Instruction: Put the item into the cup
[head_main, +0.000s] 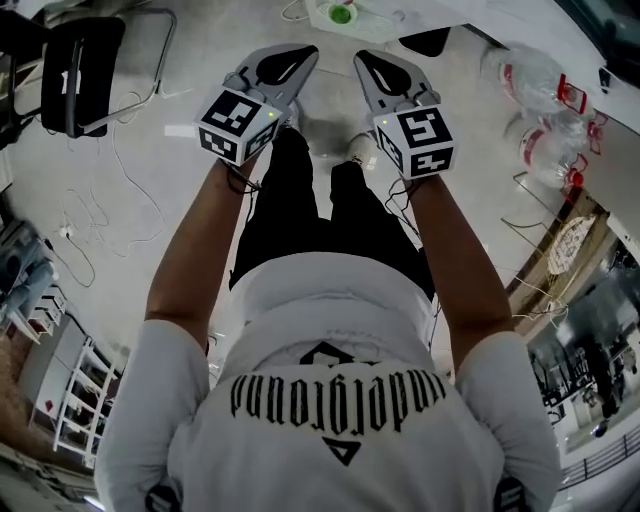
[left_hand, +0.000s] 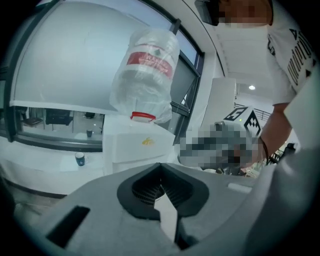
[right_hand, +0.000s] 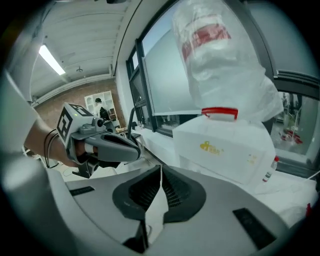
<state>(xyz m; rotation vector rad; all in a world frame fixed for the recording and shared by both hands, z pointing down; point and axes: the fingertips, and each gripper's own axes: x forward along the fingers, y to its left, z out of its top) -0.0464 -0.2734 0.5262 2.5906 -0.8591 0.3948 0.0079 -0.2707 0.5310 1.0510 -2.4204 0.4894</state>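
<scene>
1. Out in front of the person's legs, over the floor, the left gripper and right gripper are held side by side, close together and level, both pointing far.
2. The left gripper's jaws are closed tip to tip with nothing between them. The right gripper's jaws also meet and are empty.
3. The item shows in no view, so which way it lies from either gripper, and how its long axis runs, cannot be told.
4. A small cup stands on a white ledge, far and left in the left gripper view. It is well apart from the jaws and left of a white box that carries an upturned bagged jug. Whether it is the task's cup I cannot tell.
5. Judgement: the task looks unstarted. Neither hand is clearly nearer anything. The next move calls for finding the item and then opening a gripper. The cup, left of the left gripper's line, is the only bearing available.
</scene>
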